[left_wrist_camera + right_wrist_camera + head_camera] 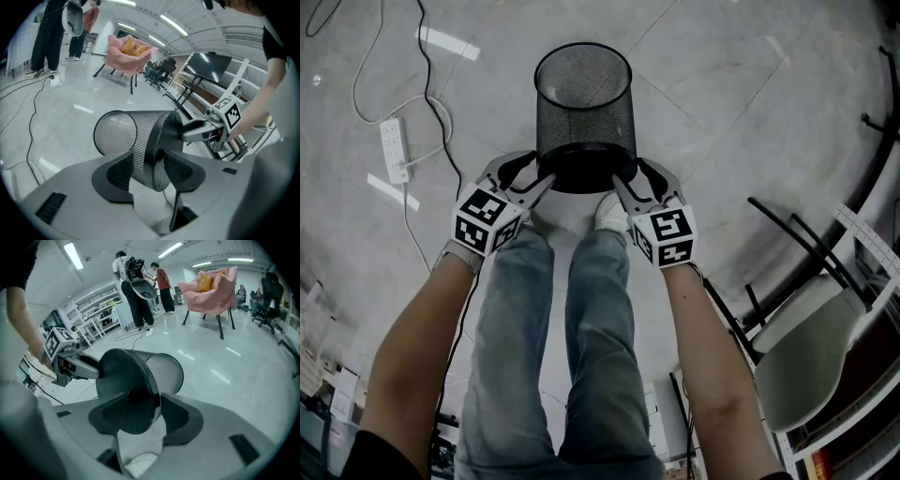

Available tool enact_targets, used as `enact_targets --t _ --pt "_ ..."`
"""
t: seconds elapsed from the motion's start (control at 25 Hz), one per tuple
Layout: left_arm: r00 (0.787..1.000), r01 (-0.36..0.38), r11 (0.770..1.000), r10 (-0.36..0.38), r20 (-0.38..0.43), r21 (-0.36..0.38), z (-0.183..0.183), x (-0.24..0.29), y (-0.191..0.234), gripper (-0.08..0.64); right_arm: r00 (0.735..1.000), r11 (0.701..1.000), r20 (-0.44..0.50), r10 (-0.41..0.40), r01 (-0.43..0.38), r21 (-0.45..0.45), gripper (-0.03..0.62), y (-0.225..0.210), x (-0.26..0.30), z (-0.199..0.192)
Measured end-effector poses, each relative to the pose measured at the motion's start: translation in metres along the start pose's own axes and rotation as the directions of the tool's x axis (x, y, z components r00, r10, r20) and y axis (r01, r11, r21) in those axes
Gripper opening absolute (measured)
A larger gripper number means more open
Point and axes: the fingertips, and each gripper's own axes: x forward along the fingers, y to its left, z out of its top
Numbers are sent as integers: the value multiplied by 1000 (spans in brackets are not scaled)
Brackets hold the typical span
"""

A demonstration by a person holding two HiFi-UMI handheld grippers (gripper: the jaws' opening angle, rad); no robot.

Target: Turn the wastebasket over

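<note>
Right gripper [157, 412] bottom centre, jaws clamped on base rim of wastebasket [145, 373]; basket tipped, mesh mouth toward right. Left gripper [88, 370] mid-left, against base. Pink armchair [211, 287] upper right.

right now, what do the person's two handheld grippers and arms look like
Both the left gripper and the right gripper are light grey, with two curved jaws lined with black pads. Each carries a cube of black-and-white square markers. The arms are bare below short black sleeves.
</note>
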Motion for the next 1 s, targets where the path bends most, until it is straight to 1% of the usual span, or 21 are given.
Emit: enact_targets --t 0.08,0.16,0.28,0.4,0.64,0.76,0.88,0.96,1.0 --pt "1000 8 1000 -7 15 -15 -4 2 -5 207 1000 1000 -20 9 -9 10 216 0 -1 -12" --pt "1000 16 1000 -16 9 -10 -9 7 -9 207 998 1000 -58 18 -18 14 213 -3 2 -26" --pt "999 18 1000 -17 -43 6 -27 20 -14 208 993 999 -113 41 -38 25 186 -6 8 -51" --pt "997 18 999 -16 -75 32 -42 32 -14 209 991 999 -125 49 -46 20 186 -11 20 -67" --pt "992 21 996 -10 -129 86 -66 58 -2 209 987 998 -153 58 -62 -21 186 -24 49 -88" --pt "987 25 995 -10 -158 93 -77 70 7 209 982 997 -176 66 -74 -39 187 -29 63 -95" --pt "987 49 996 -38 -155 70 -81 80 3 206 973 990 -206 101 -119 -77 187 -24 72 -98" --pt "988 52 996 -40 -149 78 -80 86 -1 207 971 985 -212 113 -138 -106 187 -19 77 -97" --pt "989 47 995 -34 -144 84 -79 89 -1 207 971 985 -211 110 -134 -104 189 -20 79 -96"
